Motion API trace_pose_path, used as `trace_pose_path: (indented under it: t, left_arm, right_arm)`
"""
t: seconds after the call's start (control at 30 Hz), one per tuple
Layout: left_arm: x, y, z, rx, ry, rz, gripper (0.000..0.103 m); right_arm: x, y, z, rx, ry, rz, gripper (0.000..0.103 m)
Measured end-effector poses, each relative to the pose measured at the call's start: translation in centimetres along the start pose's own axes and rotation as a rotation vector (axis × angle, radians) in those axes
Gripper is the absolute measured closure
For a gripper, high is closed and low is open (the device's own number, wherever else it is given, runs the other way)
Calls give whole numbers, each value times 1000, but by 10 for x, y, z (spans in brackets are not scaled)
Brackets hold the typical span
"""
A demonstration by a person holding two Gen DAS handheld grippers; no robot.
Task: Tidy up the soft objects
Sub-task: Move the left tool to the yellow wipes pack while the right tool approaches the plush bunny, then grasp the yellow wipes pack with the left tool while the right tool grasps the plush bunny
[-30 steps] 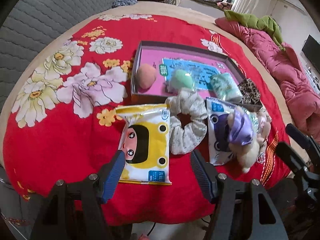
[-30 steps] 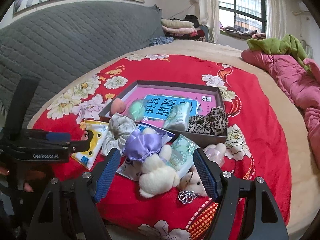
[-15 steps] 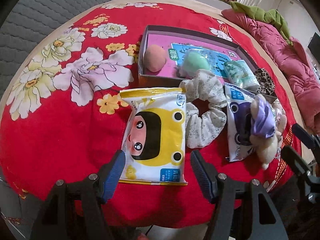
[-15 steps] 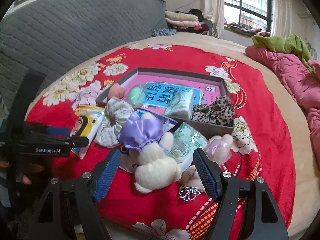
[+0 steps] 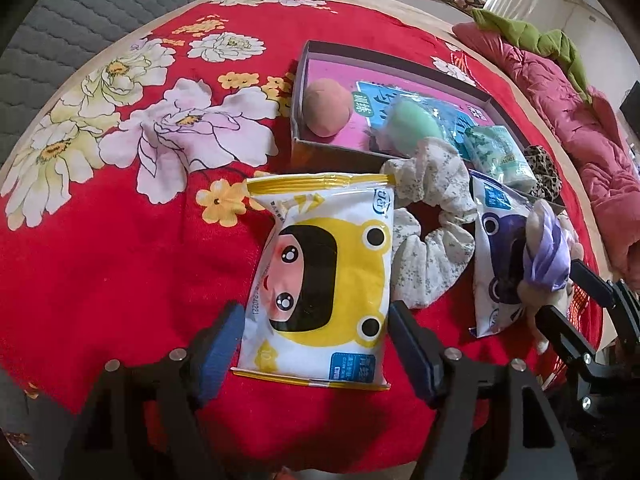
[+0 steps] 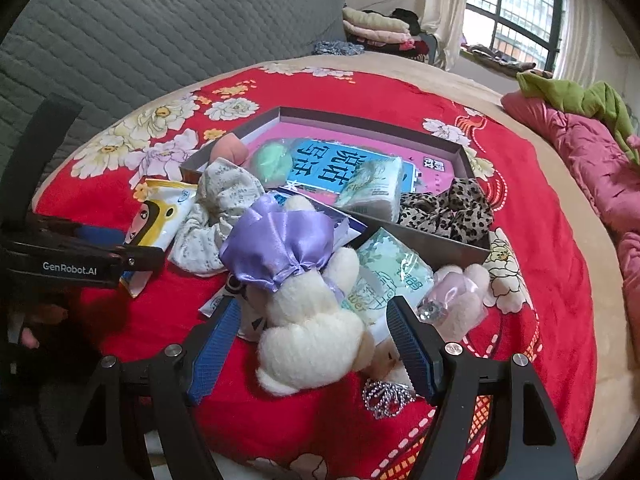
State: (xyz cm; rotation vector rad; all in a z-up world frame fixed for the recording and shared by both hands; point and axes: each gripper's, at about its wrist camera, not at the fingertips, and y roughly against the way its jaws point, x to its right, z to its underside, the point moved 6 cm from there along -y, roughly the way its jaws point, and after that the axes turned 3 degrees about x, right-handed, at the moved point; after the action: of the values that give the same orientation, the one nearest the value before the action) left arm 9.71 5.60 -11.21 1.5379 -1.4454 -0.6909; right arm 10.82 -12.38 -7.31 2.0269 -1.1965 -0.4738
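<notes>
While both tongs hang over the near row of soft things, nothing is gripped yet: this reads as the approach before a double pick.

Left gripper (image 5: 316,340): jaws spread wide, having just opened further, straddling the lower end of the yellow tissue pack (image 5: 320,280). Pads sit just outside its two long edges, not pressing. Next move, by my read: sink a little more, then close across the pack's width; it's a slick soft film, so a squeeze near the middle would hold better than at the crimped end.

Right gripper (image 6: 314,344): jaws open, bracketing the white plush toy (image 6: 316,328) with its purple satin wrap (image 6: 280,244). No contact visible. Closing on the plush body looks straightforward, but the silver tiara (image 6: 384,396) and pink plush (image 6: 460,300) lie just beside the right finger and could get caught.

Goal is likely the open box (image 6: 456,148) beyond both tongs, already holding a peach sponge (image 5: 328,112), green sponge (image 5: 412,128), a green tissue pack (image 6: 372,188) and a leopard scrunchie (image 6: 448,208). White floral scrunchie (image 5: 428,232) lies between the two targets.

View differences: the left wrist view shows the yellow pack whole, while the right shows only its corner behind the left tool. Only the right wrist view shows the tiara, the pink plush and a second green pack (image 6: 388,276) under the toy.
</notes>
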Motion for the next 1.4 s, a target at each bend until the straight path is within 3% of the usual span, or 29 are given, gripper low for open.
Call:
trace_pose_path:
  t: [0.43, 0.6, 0.7, 0.93, 1.2, 1.4]
  left_arm:
    - [-5, -14, -1, -13, 21, 16, 30]
    - [-6, -17, -3, -12, 31, 19, 30]
    - [-6, -19, -4, -8, 36, 20, 30]
    - [-7, -19, -9, 0, 30, 21, 32]
    - [-12, -13, -9, 6, 54, 22, 43]
    - [-13, -3, -10, 21, 58, 17, 45]
  right_arm:
    - [-5, -12, 1, -1, 66, 29, 26]
    - [-9, -13, -1, 16, 80, 6, 45]
    - [-9, -11, -2, 29, 79, 0, 48]
    - [-2, 2, -9, 84, 40, -13, 49]
    - [4, 8, -13, 105, 11, 0, 49]
    - [5, 13, -15, 125, 5, -4, 49]
